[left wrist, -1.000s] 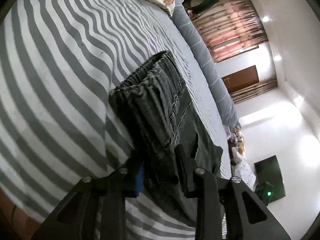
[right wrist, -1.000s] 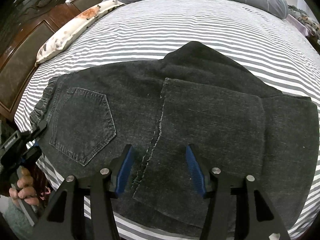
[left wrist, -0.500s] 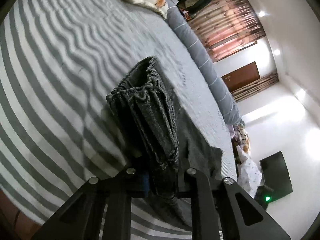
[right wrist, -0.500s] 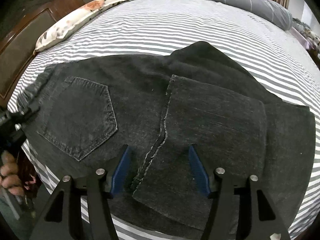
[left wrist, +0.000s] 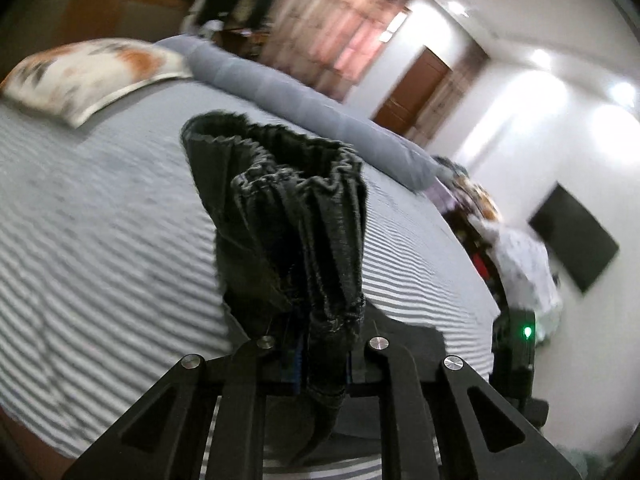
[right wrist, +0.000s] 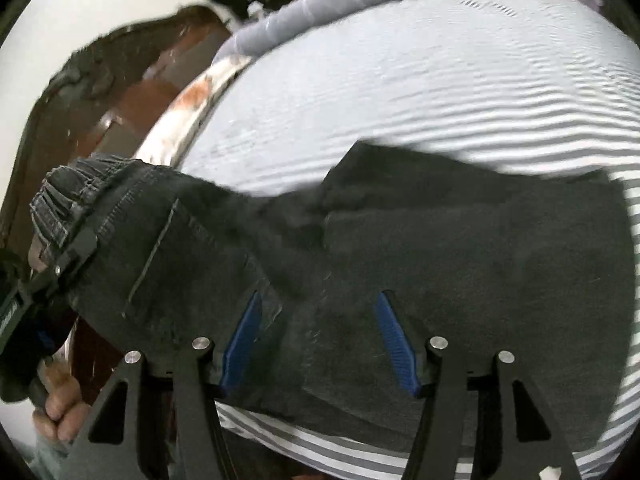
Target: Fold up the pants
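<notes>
Dark grey denim pants [right wrist: 440, 248] lie partly folded on the striped bed. My left gripper [left wrist: 322, 360] is shut on the elastic waistband [left wrist: 296, 208] and holds that end lifted off the bed; it also shows at the left in the right wrist view [right wrist: 60, 256], with the waistband [right wrist: 80, 184] raised. My right gripper [right wrist: 320, 336] is open, its blue pads [right wrist: 244, 332] spread just above the middle of the pants near the front edge. The back pocket [right wrist: 192, 264] faces up.
The grey-and-white striped bed sheet [right wrist: 440, 80] spreads beyond the pants. A floral pillow [left wrist: 88, 72] and a long grey bolster [left wrist: 304, 108] lie at the far side. A dark wooden headboard [right wrist: 120, 80] stands at left. The other gripper shows at lower right [left wrist: 516, 344].
My left gripper closed on the waistband and lifted it up off the bed, tilting upward. The waist end of the pants rose with it. My right gripper stayed open over the pants.
</notes>
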Available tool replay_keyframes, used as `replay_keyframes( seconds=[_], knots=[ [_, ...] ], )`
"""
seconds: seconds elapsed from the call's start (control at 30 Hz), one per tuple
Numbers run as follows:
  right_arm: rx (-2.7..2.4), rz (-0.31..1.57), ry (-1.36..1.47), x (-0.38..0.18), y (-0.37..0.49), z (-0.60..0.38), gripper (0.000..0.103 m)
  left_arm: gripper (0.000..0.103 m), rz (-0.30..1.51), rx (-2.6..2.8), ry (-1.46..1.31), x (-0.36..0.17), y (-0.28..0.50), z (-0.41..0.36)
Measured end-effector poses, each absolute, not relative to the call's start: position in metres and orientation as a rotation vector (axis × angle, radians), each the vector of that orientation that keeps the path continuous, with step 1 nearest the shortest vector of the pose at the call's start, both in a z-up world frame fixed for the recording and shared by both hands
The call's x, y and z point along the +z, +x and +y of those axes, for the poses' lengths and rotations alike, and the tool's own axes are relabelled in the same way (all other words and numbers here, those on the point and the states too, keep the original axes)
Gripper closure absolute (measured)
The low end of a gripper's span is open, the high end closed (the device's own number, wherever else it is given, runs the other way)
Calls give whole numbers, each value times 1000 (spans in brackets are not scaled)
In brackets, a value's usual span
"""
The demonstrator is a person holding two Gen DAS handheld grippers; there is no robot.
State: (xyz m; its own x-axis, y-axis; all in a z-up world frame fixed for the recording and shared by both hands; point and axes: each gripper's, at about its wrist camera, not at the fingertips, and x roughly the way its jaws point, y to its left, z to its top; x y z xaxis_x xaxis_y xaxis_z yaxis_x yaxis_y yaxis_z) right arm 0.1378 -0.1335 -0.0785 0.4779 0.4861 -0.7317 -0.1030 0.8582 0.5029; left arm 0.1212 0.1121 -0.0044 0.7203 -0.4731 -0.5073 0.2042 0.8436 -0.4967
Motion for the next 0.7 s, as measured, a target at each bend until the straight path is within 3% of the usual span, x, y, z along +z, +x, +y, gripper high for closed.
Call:
replay_keyframes(
  seconds=[0.23, 0.47, 0.7],
  knots=[
    [268, 956, 488, -65, 109, -227, 45, 90, 727, -513, -280, 1, 131, -3],
    [188, 951, 651, -93, 78, -311, 44, 90, 845, -608, -127, -48, 130, -119],
    [195, 949, 722, -117, 71, -343, 44, 90, 896, -576, 42, -91, 116, -173]
  ],
)
